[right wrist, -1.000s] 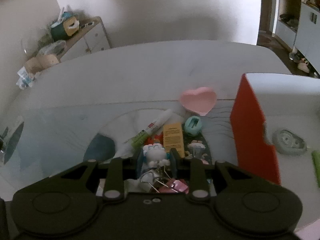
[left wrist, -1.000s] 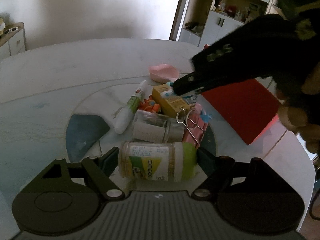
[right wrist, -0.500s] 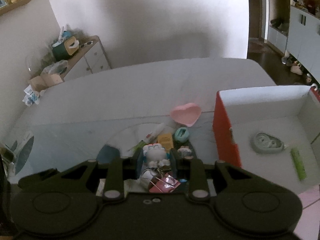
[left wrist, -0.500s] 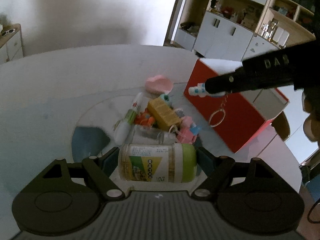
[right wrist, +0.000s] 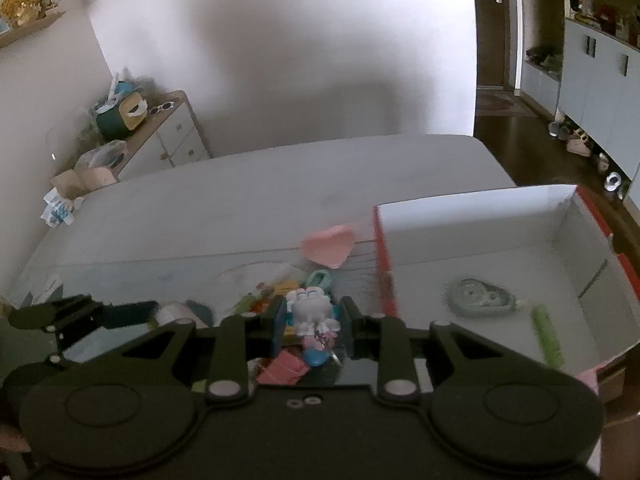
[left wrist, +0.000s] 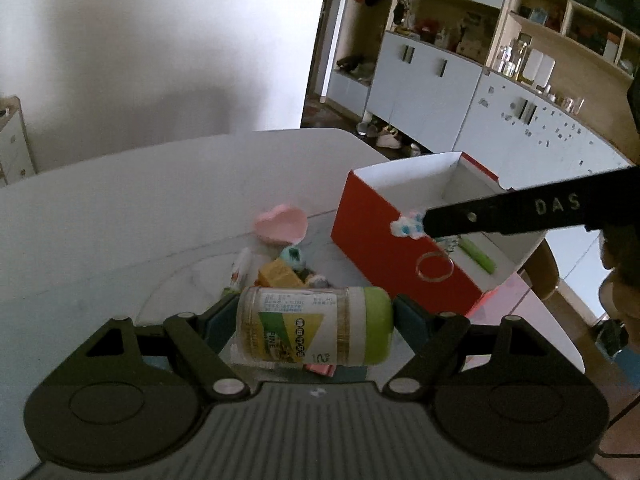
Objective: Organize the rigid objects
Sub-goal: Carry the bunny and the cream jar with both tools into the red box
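1. Dim daylight falls across a pale round counter (left wrist: pixel 120 208) with white cupboards and open shelves behind it; an open red cardboard box with a white inside (left wrist: pixel 372 236) sits at its right side.

2. I have the left gripper (left wrist: pixel 316 320) with its fingers clamped end to end on a clear plastic jar with a lime-green cap (left wrist: pixel 316 326), held lying sideways above the pile of small things.

3. The right gripper (right wrist: pixel 312 316) has its fingers pressed onto a small white-and-blue figurine keychain (right wrist: pixel 312 308); from the left camera its metal ring (left wrist: pixel 435 266) dangles over the near red wall of the box.

4. Inside the box already lie a grey-green rounded tape dispenser (right wrist: pixel 478 298) and a lime-green stick (right wrist: pixel 546 336).

5. A pink heart-shaped dish (left wrist: pixel 281 224) and a yellow carton (left wrist: pixel 278 278) remain on the counter, near the box.

6. Risks as I judge them: the hanging ring could catch the box edge if I lower too early, tugging the figurine loose. The jar's smooth ends might slip, and it would drop onto the pile. Whether the keychain is fully past the wall I cannot quite tell in this light.
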Available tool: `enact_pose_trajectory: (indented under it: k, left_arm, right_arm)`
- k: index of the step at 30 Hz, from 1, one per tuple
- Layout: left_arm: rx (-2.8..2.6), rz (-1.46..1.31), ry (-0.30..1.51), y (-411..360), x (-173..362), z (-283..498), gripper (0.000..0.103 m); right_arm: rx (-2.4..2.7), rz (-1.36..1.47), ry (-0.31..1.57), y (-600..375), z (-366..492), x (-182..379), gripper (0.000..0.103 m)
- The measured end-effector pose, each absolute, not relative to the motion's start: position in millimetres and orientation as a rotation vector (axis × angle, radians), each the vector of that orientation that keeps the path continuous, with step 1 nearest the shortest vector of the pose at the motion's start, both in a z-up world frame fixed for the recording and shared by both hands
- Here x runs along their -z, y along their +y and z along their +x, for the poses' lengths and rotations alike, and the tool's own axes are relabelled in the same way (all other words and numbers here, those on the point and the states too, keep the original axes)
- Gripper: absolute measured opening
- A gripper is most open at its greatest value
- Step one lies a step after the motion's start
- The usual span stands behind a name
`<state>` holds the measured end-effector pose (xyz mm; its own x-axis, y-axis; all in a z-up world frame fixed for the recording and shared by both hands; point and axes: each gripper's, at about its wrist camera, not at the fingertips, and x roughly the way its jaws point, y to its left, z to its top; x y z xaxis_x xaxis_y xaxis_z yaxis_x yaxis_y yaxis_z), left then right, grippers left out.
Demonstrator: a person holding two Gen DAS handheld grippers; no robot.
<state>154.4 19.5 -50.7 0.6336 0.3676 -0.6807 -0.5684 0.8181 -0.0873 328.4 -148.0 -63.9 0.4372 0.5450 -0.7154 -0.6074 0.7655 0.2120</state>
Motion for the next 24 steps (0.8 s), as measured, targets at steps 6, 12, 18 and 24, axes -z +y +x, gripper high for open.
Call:
enact_pose_trajectory:
  k: [6,12,18,24]
  left_arm:
    - [-0.549,-0.308,0.712,7.9,40.2,186.4,0.083]
    - [-0.564,-0.33,0.714,-2.5,35.2,226.9,0.083]
    - [-0.569,-0.322,0.719,-17.5,34.4,271.7,0.083]
    - [-0.576,-0.308,0.732,-29.7,38.2,314.9,0.083]
  right_arm:
    - [-0.714,-0.07,0.852,-180.7,349.1,63.9,0.027]
    - [-0.71,-0.068,0.85,-215.7,373.0,66.3,0.027]
    - [-0.697,-0.067,0.857,-251.2,403.4,73.0,0.027]
    - [-0.681,-0.079,0.862,-272.5,432.6,85.0,0.027]
